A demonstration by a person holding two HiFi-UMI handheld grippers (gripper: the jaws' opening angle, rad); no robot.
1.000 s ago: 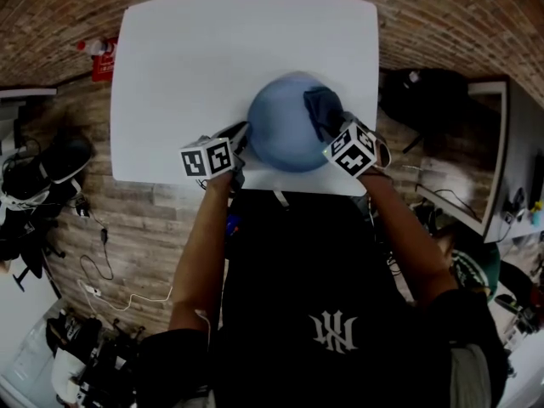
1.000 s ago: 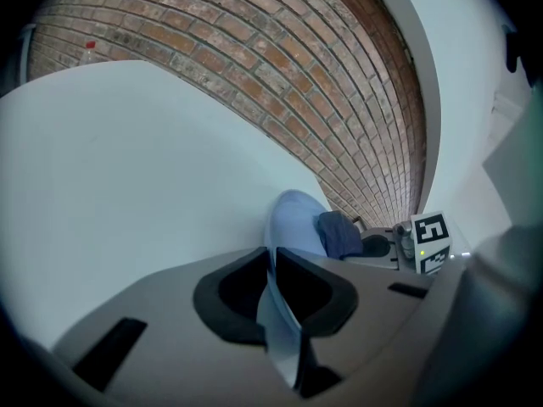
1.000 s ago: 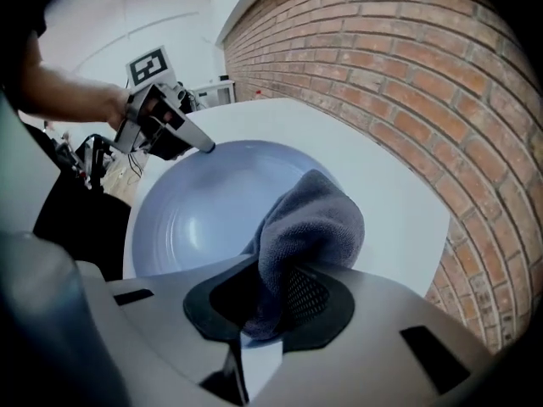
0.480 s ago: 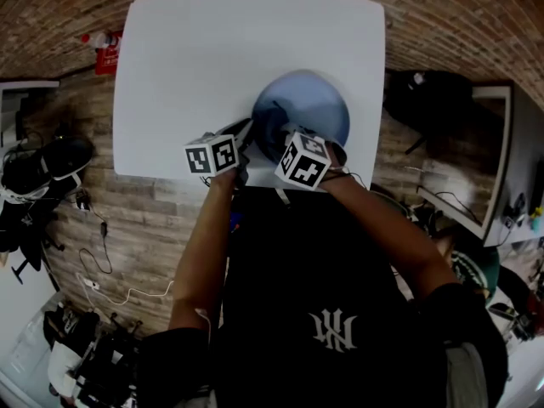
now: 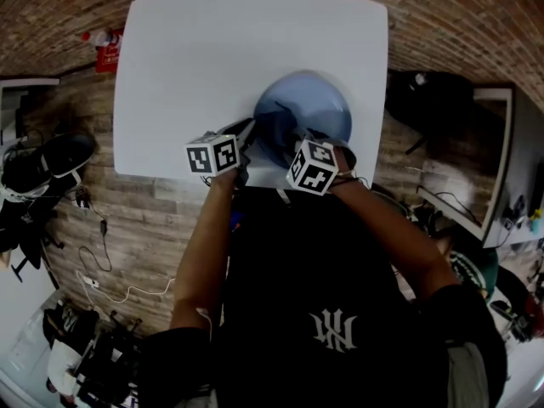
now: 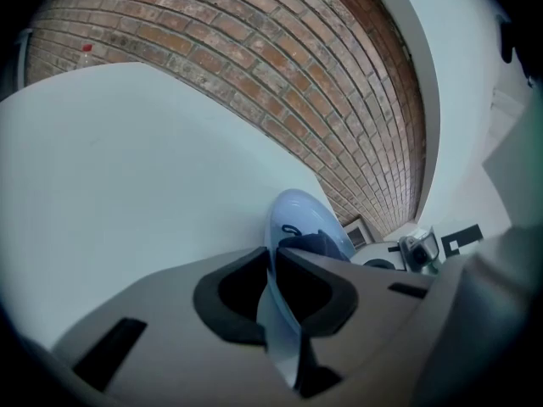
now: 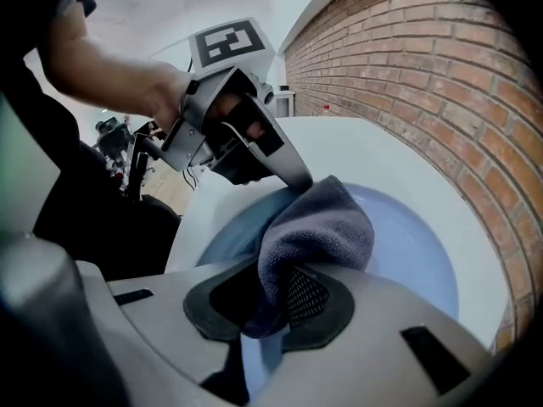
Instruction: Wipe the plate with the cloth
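The plate (image 5: 306,109) was round, smooth and glossy pale blue, sitting towards the near right of the white table (image 5: 204,58), a matte slab with rounded corners. My left gripper (image 6: 271,288) had its jaws closed on the plate's thin near-left rim, which ran edge-on between the dark pads. My right gripper (image 7: 273,302) was pinching the cloth (image 7: 321,227), a soft dark grey terry with a looped nap, bunched into a rounded fold that lay on the plate's inner surface close to the left gripper's tips. The two grippers were just beside each other at the table's near edge, with little room between them; the far and left parts of the tabletop lay bare. Around the table was a brick floor (image 5: 144,211), with shoes (image 5: 47,168) and loose cables (image 5: 102,270) to my left and a dark bulky thing (image 5: 425,100) close to the right edge.
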